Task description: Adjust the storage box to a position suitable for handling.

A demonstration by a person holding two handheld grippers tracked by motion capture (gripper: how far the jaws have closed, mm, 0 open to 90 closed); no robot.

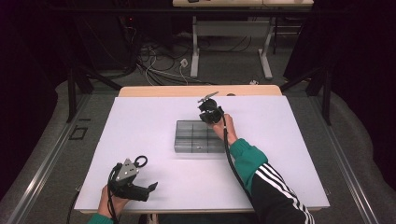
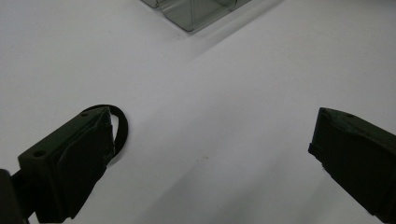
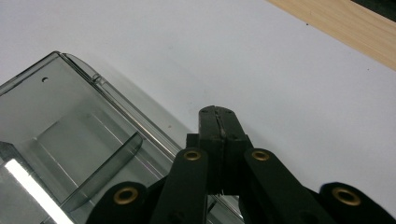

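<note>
A: Nearest to us is the left gripper (image 1: pixel 140 184), low at the near left of the white table (image 1: pixel 280 140), held in a hand (image 1: pixel 109 203) that comes in from the bottom edge. Its jaws are spread wide with bare table between them.

B: In the left gripper view the same: two black jaws far apart, nothing pinched. A black ring (image 2: pixel 119 126) lies flat on the table, partly hidden behind the left-hand jaw; I cannot tell whether jaw and ring touch.

A: From above the ring (image 1: pixel 141 161) sits just beyond the gripper's grey plate, on its far side.

B: And the right gripper (image 1: pixel 210 114)?

A: It is farther out, near the middle of the table, at the far right corner of the clear compartment tray (image 1: pixel 184 140). The right hand (image 1: pixel 223 128) reaches over the tray's right edge, with a green cuff and a black sleeve with white stripes behind it.

B: In the right gripper view the jaws are pressed together, pad against pad, and I see nothing between them. The right gripper (image 3: pixel 218 122) points just past the tray's rim (image 3: pixel 93 77), over white table.

A: The tray's compartments near it look empty. Beyond the white sheet, a strip of wooden tabletop (image 3: pixel 345 28) shows at the far edge.
</note>
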